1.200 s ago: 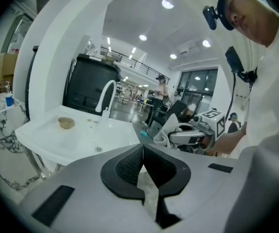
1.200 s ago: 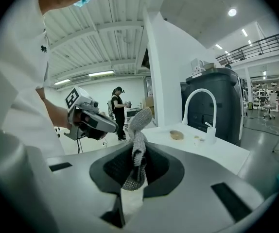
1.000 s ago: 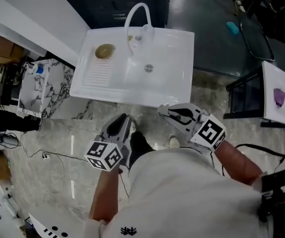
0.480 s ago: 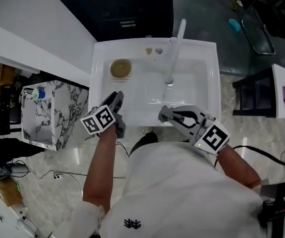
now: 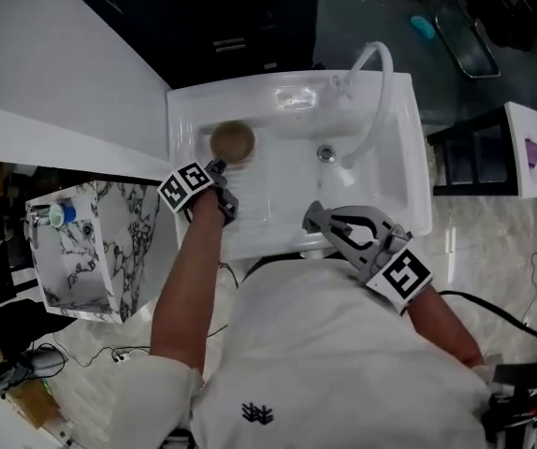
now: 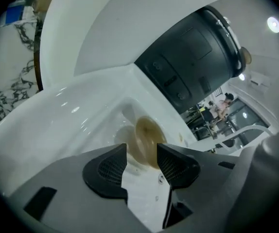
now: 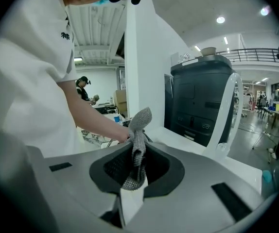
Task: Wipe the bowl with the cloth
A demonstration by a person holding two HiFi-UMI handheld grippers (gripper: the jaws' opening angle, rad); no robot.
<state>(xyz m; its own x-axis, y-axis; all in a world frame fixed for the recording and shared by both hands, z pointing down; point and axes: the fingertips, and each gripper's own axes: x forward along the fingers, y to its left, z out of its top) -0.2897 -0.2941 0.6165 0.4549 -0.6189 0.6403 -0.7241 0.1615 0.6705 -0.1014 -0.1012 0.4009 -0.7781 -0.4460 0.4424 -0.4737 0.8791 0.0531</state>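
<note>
A brown bowl sits on the drainboard at the left of the white sink. In the left gripper view the bowl lies on its side just beyond the jaw tips and shows through the gap. My left gripper reaches over the drainboard. Its jaws are opening and the pads touch nothing. My right gripper hovers at the sink's front edge. In its own view it is shut on a grey knitted cloth that sticks up from the pads.
A white arched faucet curves over the basin, above the drain. A dark appliance stands behind the sink. A marble-patterned cabinet is to the left. At the right stands a white table.
My left gripper has moved from below the sink's front edge up over the drainboard to the bowl. The right gripper has stayed near the front edge with the cloth.
</note>
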